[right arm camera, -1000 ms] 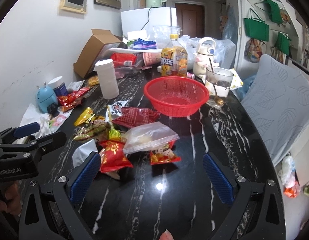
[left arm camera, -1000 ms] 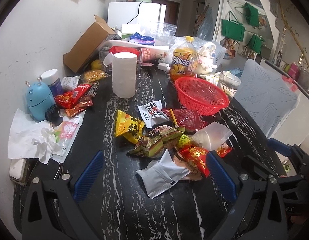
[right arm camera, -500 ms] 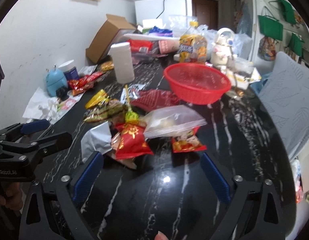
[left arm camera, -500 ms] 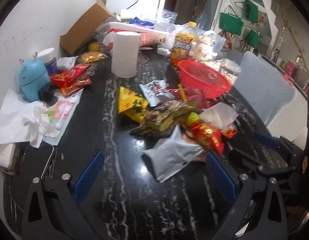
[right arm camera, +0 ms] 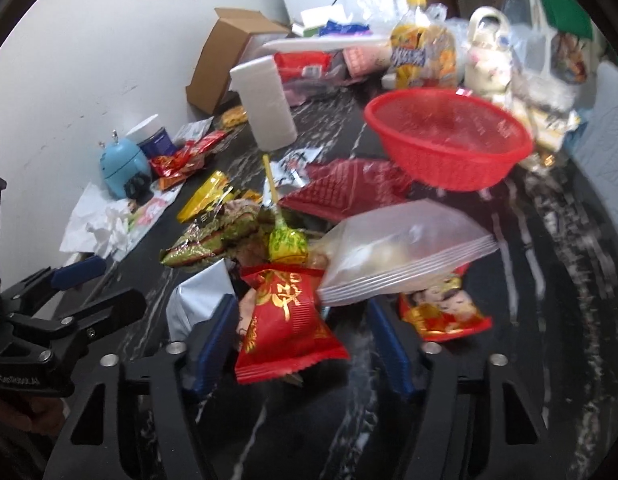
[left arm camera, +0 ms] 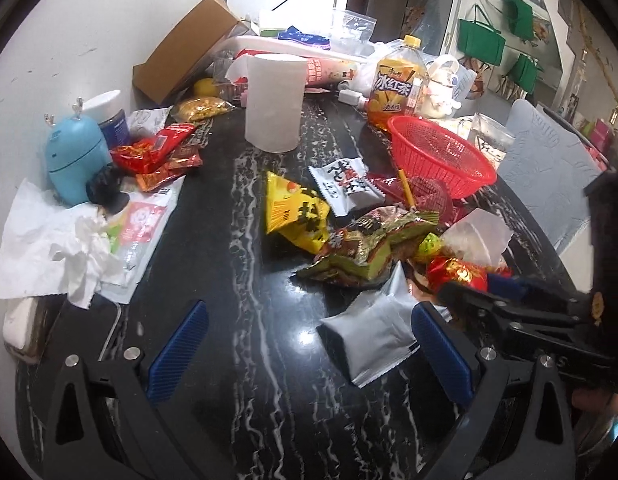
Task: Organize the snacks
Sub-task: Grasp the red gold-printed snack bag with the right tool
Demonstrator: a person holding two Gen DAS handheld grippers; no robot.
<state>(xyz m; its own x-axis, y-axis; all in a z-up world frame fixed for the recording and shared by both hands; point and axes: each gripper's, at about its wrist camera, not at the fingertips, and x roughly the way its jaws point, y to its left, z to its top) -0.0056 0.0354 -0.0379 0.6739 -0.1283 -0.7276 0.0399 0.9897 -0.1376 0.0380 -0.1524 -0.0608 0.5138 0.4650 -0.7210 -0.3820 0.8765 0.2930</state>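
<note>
A heap of snack packets lies on the black marble table [left arm camera: 237, 208]. A red packet with gold writing [right arm camera: 285, 320] sits between the blue pads of my right gripper [right arm camera: 301, 340], whose jaws are closing. The left pad is against it and a small gap shows at the right pad. A clear zip bag [right arm camera: 397, 248] and a green lollipop [right arm camera: 287, 244] lie just beyond. My left gripper [left arm camera: 309, 350] stands open low over the table, a silver packet [left arm camera: 373, 328] by its right finger. The empty red basket [right arm camera: 449, 160] stands behind the heap.
A white tub [left arm camera: 273, 100], a tea bottle [left arm camera: 397, 80] and an open cardboard box [left arm camera: 189, 52] crowd the back. A blue gadget [left arm camera: 75, 156], tissues [left arm camera: 49, 256] and red packets [left arm camera: 149, 152] lie along the left wall. A grey chair [left arm camera: 549, 184] stands right.
Both grippers sank and moved in on the heap. The right gripper's jaws narrowed from wide open to close around the red packet. The left gripper stayed open.
</note>
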